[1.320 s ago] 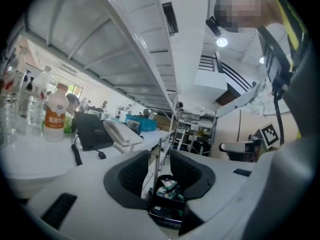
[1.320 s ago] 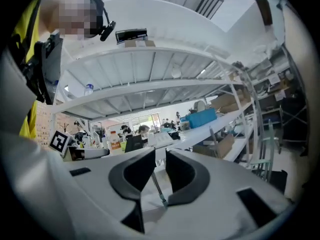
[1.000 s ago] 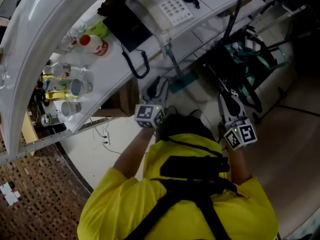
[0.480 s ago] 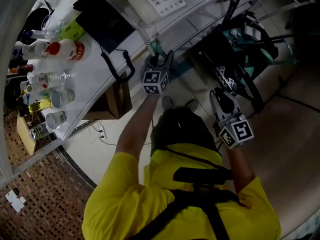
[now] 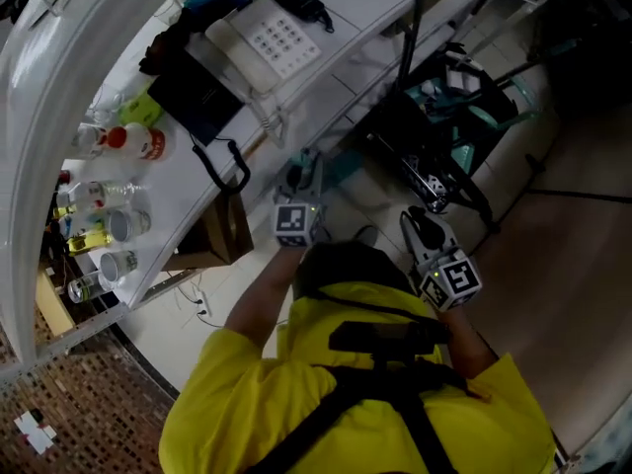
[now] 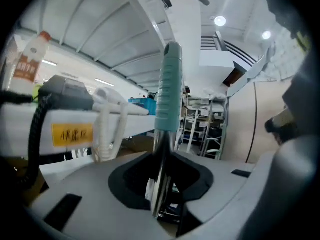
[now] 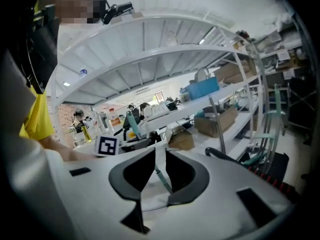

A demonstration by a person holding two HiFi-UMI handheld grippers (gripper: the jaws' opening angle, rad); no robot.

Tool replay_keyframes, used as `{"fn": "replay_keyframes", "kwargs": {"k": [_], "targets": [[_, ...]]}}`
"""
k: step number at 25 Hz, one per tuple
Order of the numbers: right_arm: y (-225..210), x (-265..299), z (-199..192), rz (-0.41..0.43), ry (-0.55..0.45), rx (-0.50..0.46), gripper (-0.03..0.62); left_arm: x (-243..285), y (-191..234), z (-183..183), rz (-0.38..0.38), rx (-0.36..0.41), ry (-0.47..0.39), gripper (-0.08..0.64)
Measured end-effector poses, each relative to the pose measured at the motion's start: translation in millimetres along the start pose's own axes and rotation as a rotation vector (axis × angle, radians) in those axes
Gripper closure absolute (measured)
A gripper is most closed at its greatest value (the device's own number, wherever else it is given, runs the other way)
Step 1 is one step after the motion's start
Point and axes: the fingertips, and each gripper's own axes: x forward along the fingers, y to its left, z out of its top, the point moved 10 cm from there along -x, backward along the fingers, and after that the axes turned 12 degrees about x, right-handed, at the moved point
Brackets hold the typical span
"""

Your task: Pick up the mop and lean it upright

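Here, at the far left, we see a white curved counter (image 5: 197, 200) carrying a plastic bottle (image 5: 138, 142) with a red cap, clear glass cups (image 5: 123, 227) and a boxy white telephone (image 5: 262, 42) with a square keypad, its black cord (image 5: 222, 161) looping over the edge. Just right of that edge is the left gripper (image 5: 301, 171), with its marker cube (image 5: 296, 223) nearer to us. In its own view, the left gripper's smooth grey jaws are closing around the mop (image 6: 165, 114), which stands upright between them close beside the counter. The mop's shiny metal shaft (image 6: 161, 149) sits in the gap with a sliver of background showing alongside it. Its ribbed teal grip sleeve (image 6: 169, 84) rises above the jaws. Nearer, in the middle, we see the person's yellow shirt (image 5: 247, 403) crossed by black straps. Further right, the right gripper (image 5: 420, 227) is held well apart from the left one. Its jaws stand a narrow slit apart, pinching nothing that we can make out. A thin teal rod (image 7: 162, 176) shows through that slit. At the far right, a dark folded frame (image 5: 444, 117) with teal parts stands on a smooth brownish floor (image 5: 563, 265).
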Motion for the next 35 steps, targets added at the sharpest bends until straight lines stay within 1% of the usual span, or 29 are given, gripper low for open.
{"fn": "replay_keyframes", "kwargs": {"k": [2,5,9,12,15,22,25,28,29,32,35], "targets": [[-5,-13,16,-0.031,-0.054,-0.007,0.522,-15,-6,40,-0.028,0.000,-0.036,0.457],[-3,-30,42,-0.055,-0.148,-0.036,0.522,-45,-4,103,-0.042,-0.016,-0.113,0.457],[-4,-43,73,-0.077,-0.276,-0.057,0.522,-73,-3,177,-0.088,0.003,-0.164,0.462],[-3,-50,86,-0.080,-0.328,-0.061,0.522,-85,-8,208,-0.116,0.025,-0.213,0.465],[1,-55,89,-0.070,-0.346,-0.072,0.523,-90,-13,220,-0.123,0.021,-0.239,0.466],[-1,-58,85,-0.062,-0.333,-0.059,0.523,-97,-26,224,-0.112,0.038,-0.248,0.468],[-4,-56,83,-0.053,-0.322,-0.060,0.522,-100,-27,218,-0.104,0.035,-0.232,0.466],[-6,-52,79,-0.047,-0.309,-0.052,0.523,-99,-26,205,-0.097,0.048,-0.227,0.466],[-6,-50,77,-0.045,-0.304,-0.049,0.522,-98,-25,197,-0.102,0.037,-0.215,0.466],[-5,-41,69,-0.034,-0.278,-0.043,0.522,-84,-22,159,-0.122,-0.039,-0.137,0.459],[-6,-29,58,-0.029,-0.240,-0.035,0.522,-62,-13,99,-0.112,-0.068,-0.067,0.459]]}}
